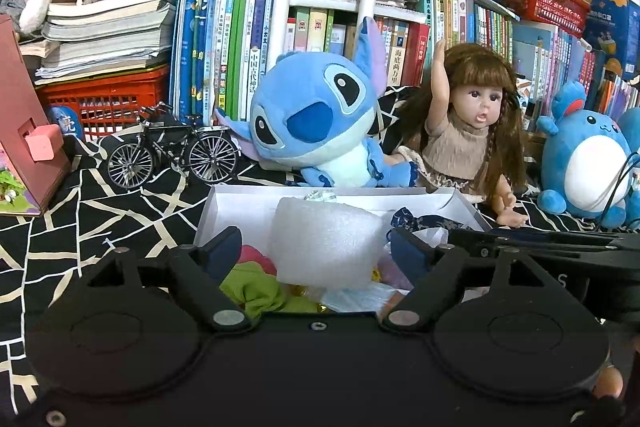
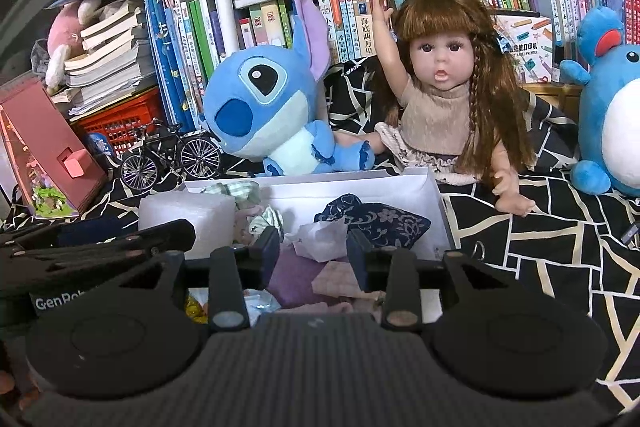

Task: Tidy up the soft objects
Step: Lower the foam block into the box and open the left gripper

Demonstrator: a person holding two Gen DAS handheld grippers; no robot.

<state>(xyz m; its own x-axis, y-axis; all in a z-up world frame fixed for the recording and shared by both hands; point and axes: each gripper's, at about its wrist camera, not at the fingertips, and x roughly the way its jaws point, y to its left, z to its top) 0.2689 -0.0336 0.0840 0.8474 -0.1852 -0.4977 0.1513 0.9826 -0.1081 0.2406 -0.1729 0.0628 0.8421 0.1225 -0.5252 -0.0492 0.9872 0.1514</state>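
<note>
One white cardboard box (image 1: 224, 205) sits on the black cloth with pale lines (image 1: 100, 203), and it is full of soft things. We see a white roll of bubbly foam wrap (image 1: 324, 241) standing in it, a lime green cloth (image 1: 256, 291), a dark blue flowered cloth pouch (image 2: 376, 219) and a soft purple cloth (image 2: 292, 279).

Our left gripper (image 1: 316, 251) has its fingers wide — the foam roll stands between them, and the pads do not press on it. Our right gripper (image 2: 314, 253) is partly open over the purple cloth and a crumpled white piece, gripping nothing.

Just behind the box sit a blue plush toy with big ears (image 1: 320, 115) and a doll with long brown hair (image 1: 472, 131), one arm up. A small black toy bicycle (image 1: 172, 147) stands to the left — a round blue plush with a white tummy (image 1: 584, 163) sits to the right. Rows of books (image 1: 224, 43) fill the back.
</note>
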